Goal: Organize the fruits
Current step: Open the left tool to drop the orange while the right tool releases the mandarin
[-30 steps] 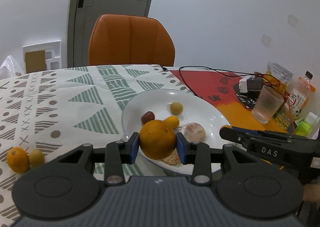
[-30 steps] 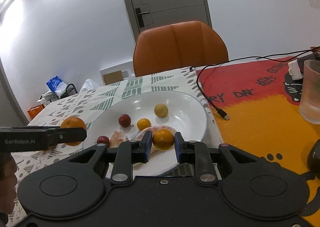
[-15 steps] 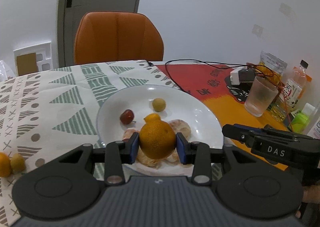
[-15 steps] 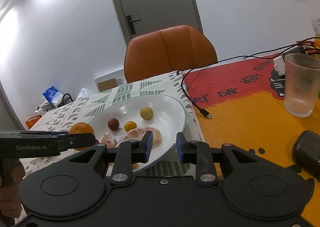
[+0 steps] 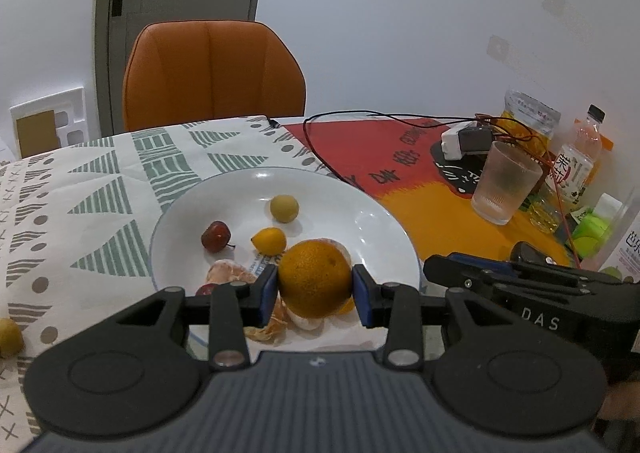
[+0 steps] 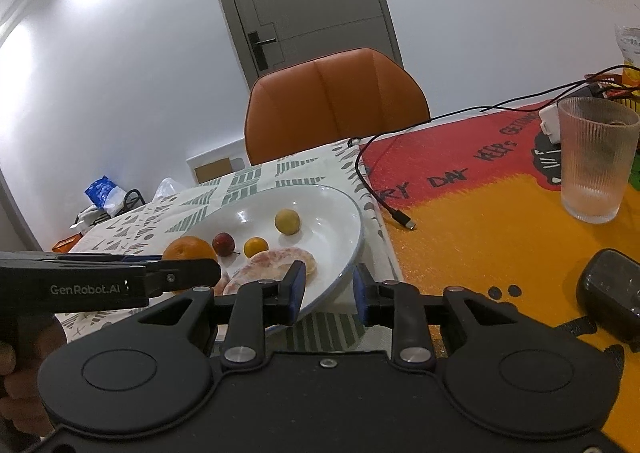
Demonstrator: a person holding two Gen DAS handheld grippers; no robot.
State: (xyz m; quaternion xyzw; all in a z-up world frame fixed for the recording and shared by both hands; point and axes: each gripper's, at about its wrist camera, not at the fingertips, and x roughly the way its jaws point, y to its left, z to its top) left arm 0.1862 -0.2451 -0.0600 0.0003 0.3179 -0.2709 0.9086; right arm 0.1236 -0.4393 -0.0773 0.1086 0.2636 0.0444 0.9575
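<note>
orange (image 5: 314, 282) — clamped in the left gripper (image 5: 316, 289) over the plate's (image 5: 380, 221) near edge, on a patterned table (image 5: 80, 189) by an orange chair (image 5: 212, 69); right gripper (image 6: 329, 287) — empty, jaws apart.

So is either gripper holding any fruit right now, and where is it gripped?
The left gripper clamps the orange by its two opposite sides. The right gripper is empty.
</note>
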